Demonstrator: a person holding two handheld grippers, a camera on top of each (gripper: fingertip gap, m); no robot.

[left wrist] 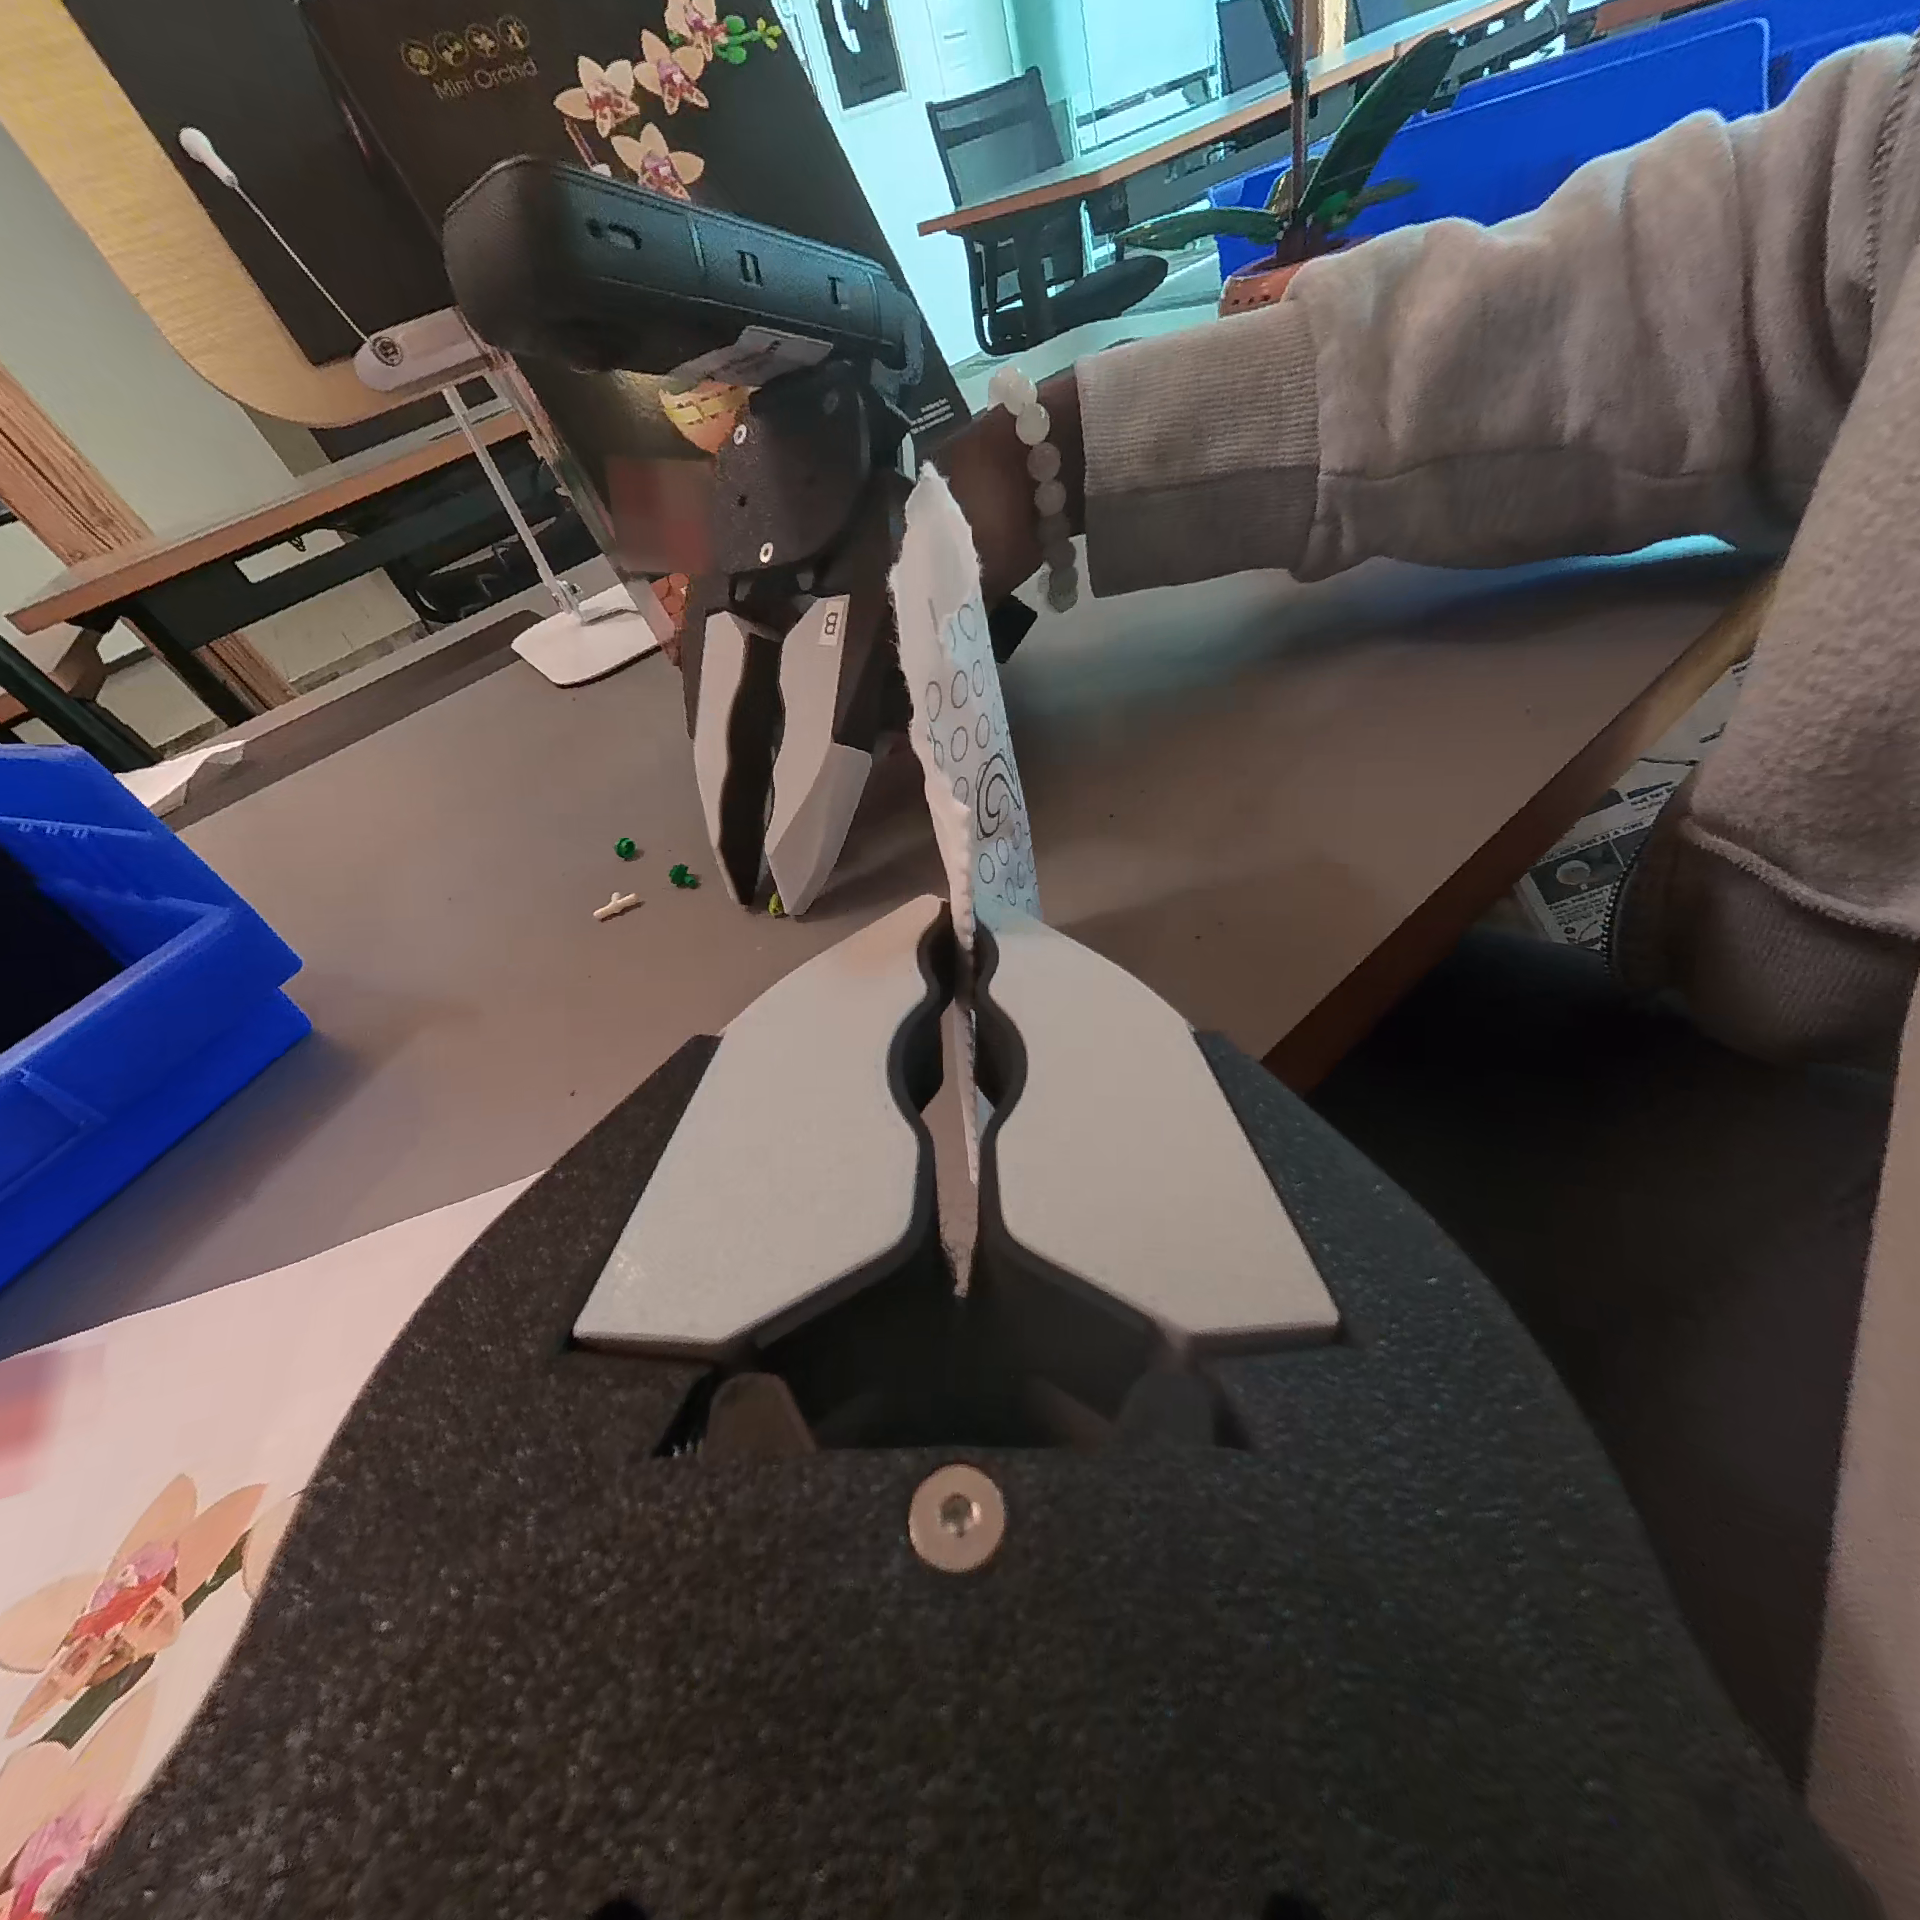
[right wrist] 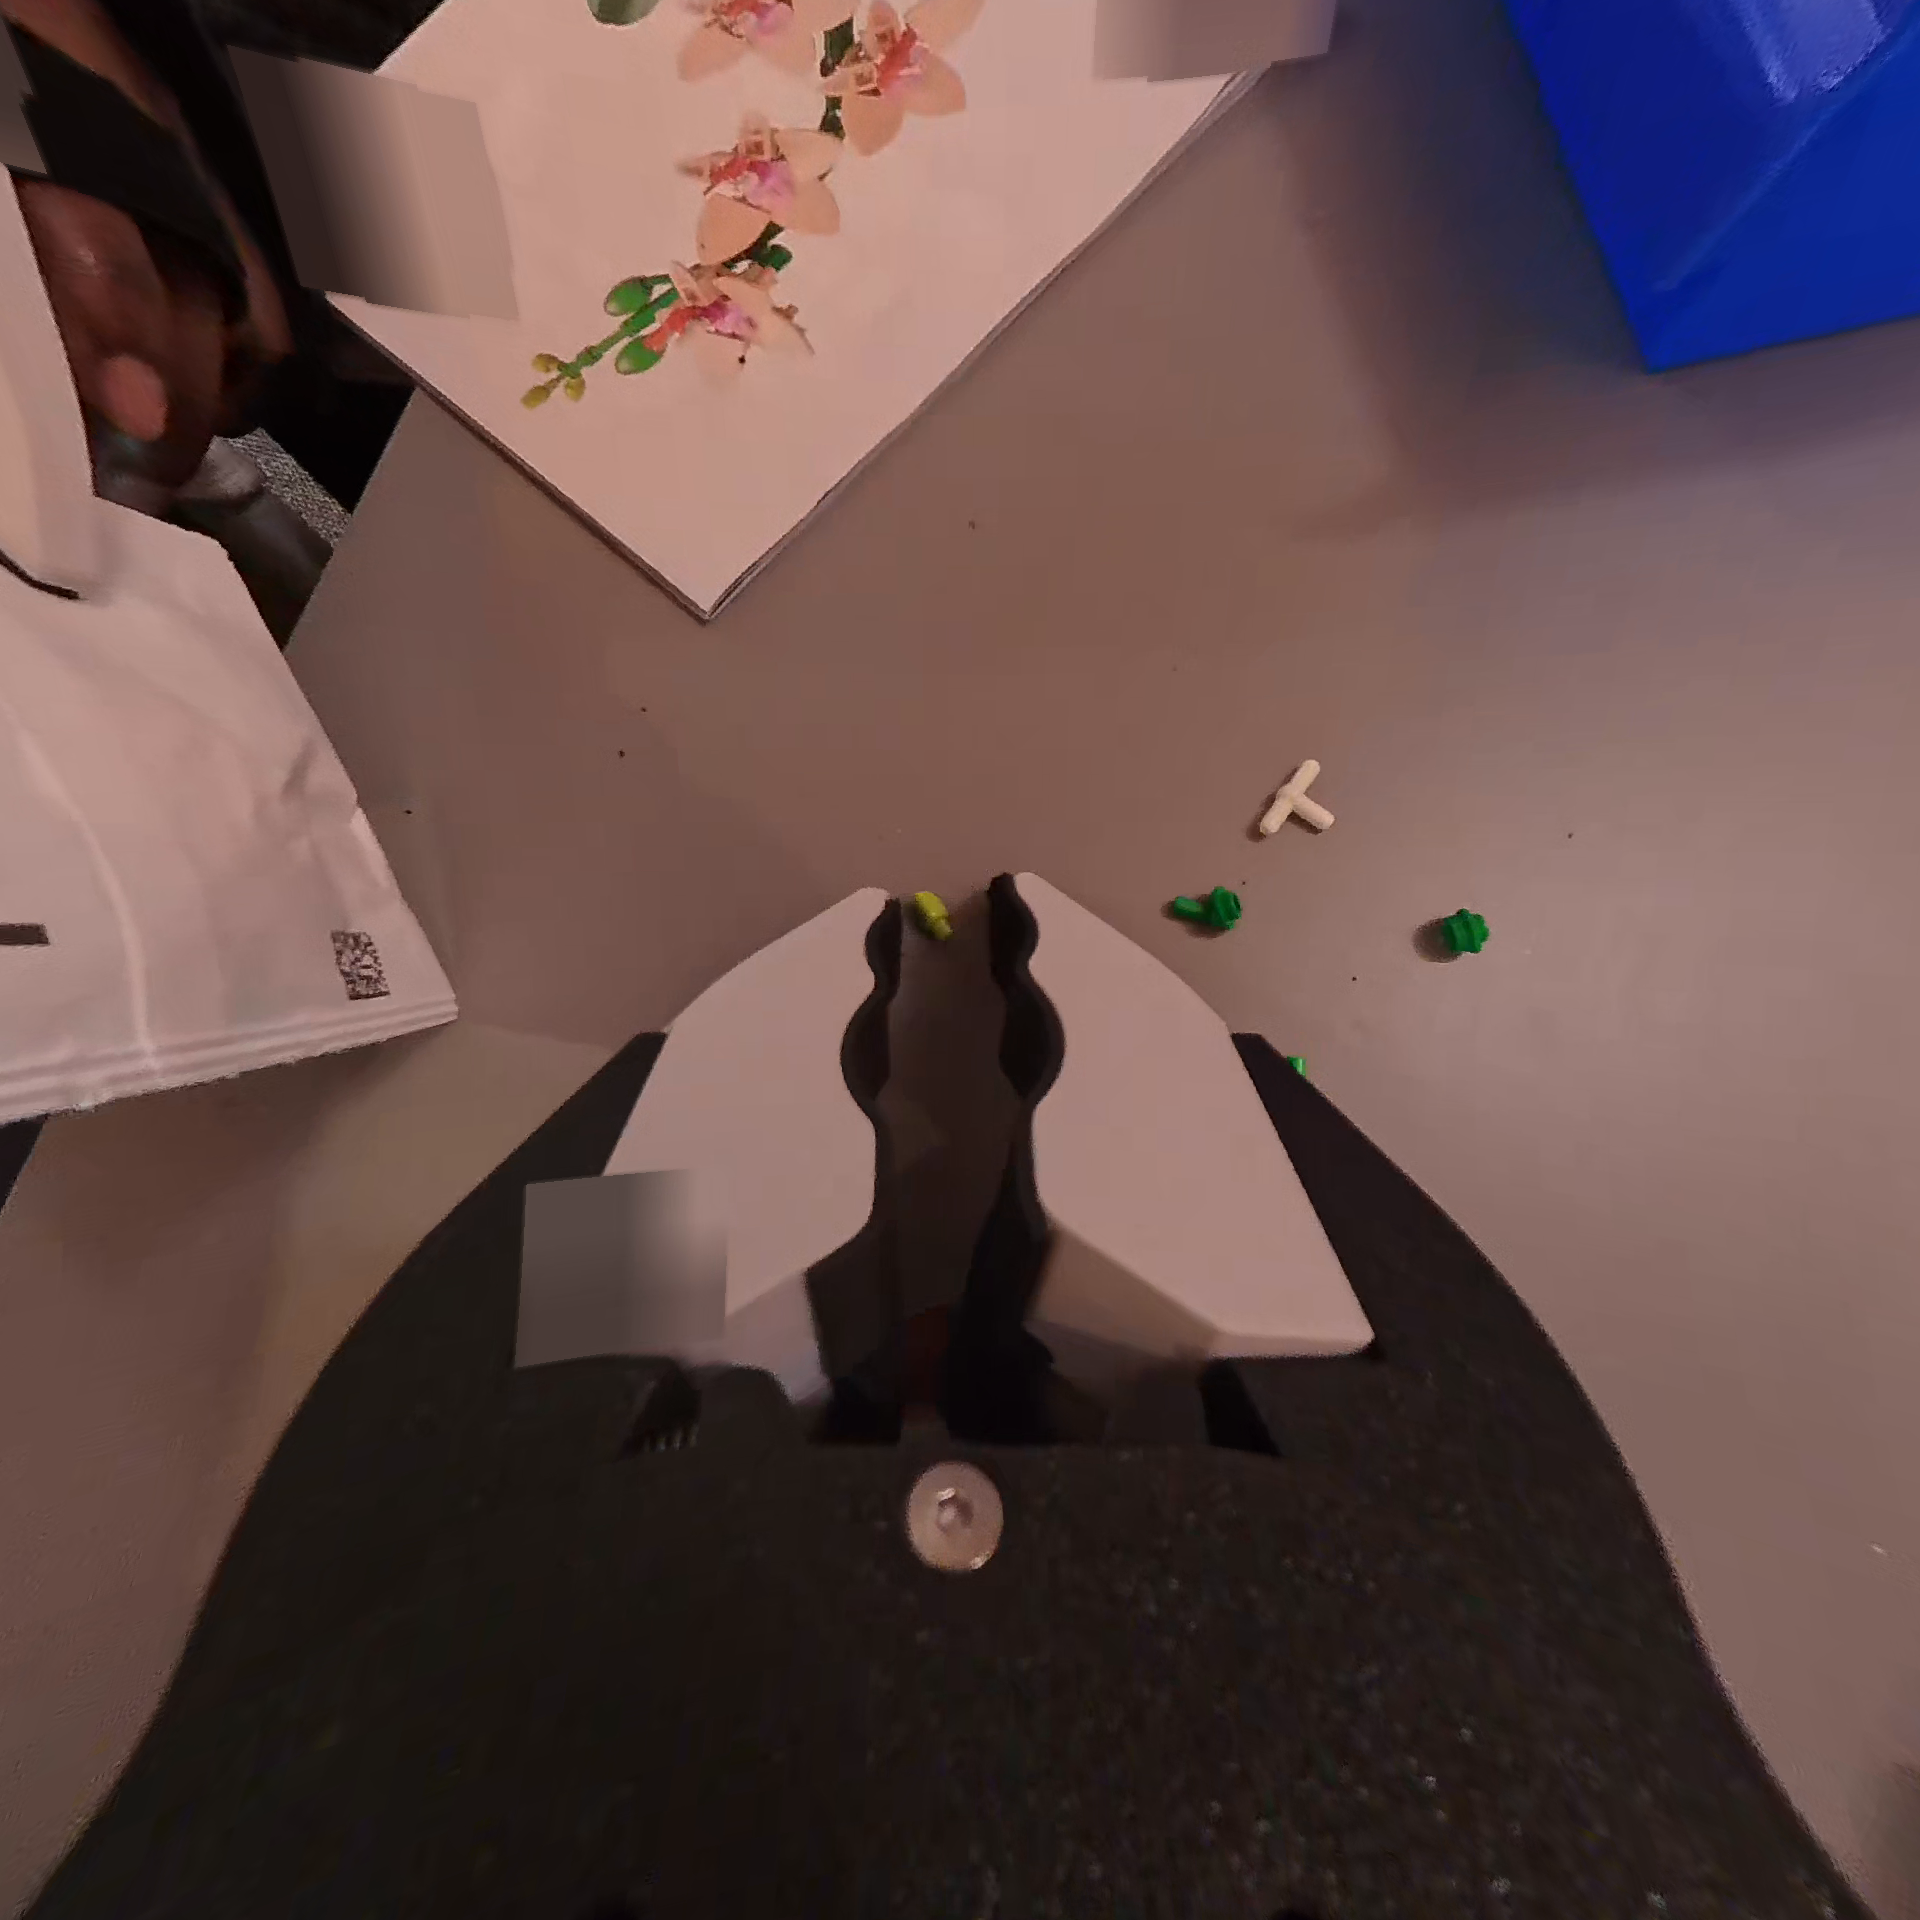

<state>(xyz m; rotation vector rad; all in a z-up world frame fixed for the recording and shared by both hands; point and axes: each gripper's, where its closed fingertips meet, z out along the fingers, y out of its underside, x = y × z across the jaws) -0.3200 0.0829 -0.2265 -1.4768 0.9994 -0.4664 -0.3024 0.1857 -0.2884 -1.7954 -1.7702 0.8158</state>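
Grey counter point(right wrist: 1143, 623) | left claw point(left wrist: 961, 940) pinches torn white paper bag point(left wrist: 971, 717) | right claw point(right wrist: 951, 894) spread around small yellow-green plastic piece point(right wrist: 932, 914) | off-centre closing could flick it away

**Left jaws pinched tight, right jaws parted and pointing down**

My left gripper point(left wrist: 961, 940) has its two pale fingers point(left wrist: 800, 1153) pressed together with only a thin slit between them, clamped on a white paper packet point(left wrist: 961, 665) that stands up out of the tips. My right gripper point(right wrist: 948, 894) points steeply down at the worktop point(right wrist: 1039, 675), tips just above it near the front edge, jaws apart with a clear gap. In the left wrist view I see the right hand point(left wrist: 987, 488) gripping its handle, wrist bent, forearm in a grey sleeve point(left wrist: 1455, 395) reaching in from the right edge.
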